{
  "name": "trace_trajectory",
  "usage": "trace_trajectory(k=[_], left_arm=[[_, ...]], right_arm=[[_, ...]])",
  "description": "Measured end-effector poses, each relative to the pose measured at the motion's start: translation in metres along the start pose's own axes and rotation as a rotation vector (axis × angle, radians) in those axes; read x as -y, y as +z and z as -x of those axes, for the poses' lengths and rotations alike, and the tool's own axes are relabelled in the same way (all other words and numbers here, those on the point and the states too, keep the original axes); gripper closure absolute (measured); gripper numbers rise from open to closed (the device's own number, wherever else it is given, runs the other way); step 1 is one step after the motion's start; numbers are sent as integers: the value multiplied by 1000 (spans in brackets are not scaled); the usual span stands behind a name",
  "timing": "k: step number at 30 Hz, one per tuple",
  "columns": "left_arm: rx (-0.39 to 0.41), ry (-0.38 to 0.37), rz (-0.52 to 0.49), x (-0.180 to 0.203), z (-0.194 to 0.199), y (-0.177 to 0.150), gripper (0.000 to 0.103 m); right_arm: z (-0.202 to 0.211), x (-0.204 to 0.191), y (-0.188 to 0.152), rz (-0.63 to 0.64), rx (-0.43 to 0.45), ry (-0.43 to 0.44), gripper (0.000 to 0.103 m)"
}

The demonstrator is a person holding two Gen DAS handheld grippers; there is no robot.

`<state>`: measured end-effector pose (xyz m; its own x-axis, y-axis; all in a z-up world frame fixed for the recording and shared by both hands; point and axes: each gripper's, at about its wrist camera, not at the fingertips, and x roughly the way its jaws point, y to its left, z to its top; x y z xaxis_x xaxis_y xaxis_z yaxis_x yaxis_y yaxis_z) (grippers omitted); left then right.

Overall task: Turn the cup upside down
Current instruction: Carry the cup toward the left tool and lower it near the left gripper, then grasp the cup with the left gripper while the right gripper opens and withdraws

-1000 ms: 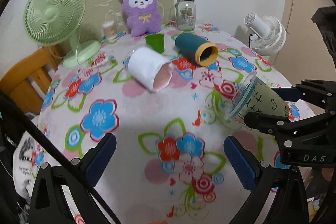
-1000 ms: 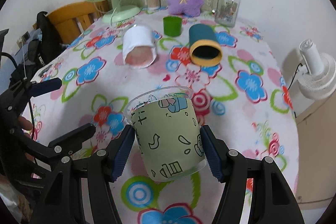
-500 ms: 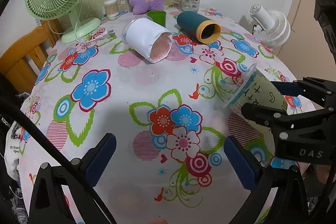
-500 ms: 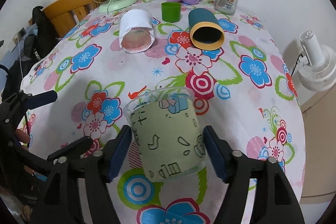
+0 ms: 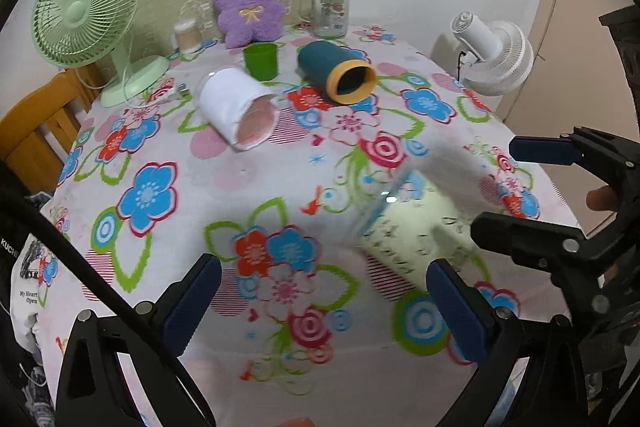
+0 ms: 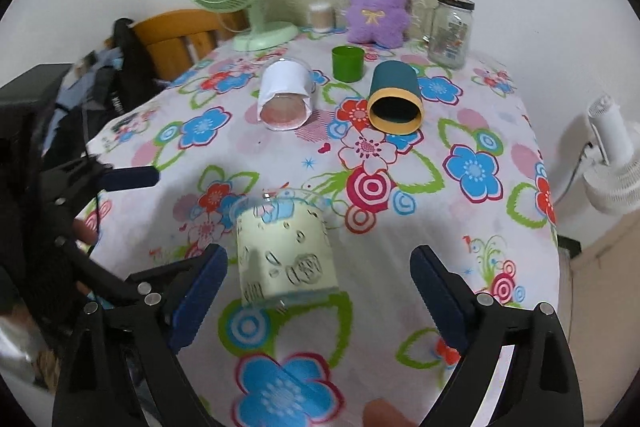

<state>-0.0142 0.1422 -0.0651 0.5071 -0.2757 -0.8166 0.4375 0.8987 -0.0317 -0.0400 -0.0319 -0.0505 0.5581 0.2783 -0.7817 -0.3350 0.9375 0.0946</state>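
1. While the left gripper (image 5: 320, 299) is hanging over the flowery counter (image 5: 248, 187) with its fingers wide apart and holding nothing, the cup (image 5: 416, 231) is looking blurry just ahead on the right. The cup is sitting between the right gripper's spread fingers, and I cannot tell if it is resting on the cloth or falling.

2. Looking from the right gripper (image 6: 320, 279), the fingers are standing wide apart and not touching the cup (image 6: 284, 255). The cup is see-through plastic with a pale green paper wrap and little doodles. It is tipping, mouth pointing away. It is probably feeling light, thin and squashy, so squeezing gently around the middle of its wrap is looking best.
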Motion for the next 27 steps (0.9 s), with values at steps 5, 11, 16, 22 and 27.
trace_trajectory(k=[5, 11, 16, 22, 27], left_arm=[[-14, -4, 38, 20, -6, 8, 0], [-43, -4, 87, 34, -16, 17, 0], [-95, 20, 119, 46, -32, 25, 0], [-114, 80, 178, 51, -43, 30, 0], [-121, 98, 209, 54, -49, 29, 8]], right_arm=[[9, 26, -13, 58, 13, 100, 9], [18, 45, -29, 275, 65, 235, 9], [6, 61, -29, 279, -10, 300, 9], [-15, 78, -27, 182, -134, 224, 9], [-13, 76, -32, 188, -168, 189, 9]])
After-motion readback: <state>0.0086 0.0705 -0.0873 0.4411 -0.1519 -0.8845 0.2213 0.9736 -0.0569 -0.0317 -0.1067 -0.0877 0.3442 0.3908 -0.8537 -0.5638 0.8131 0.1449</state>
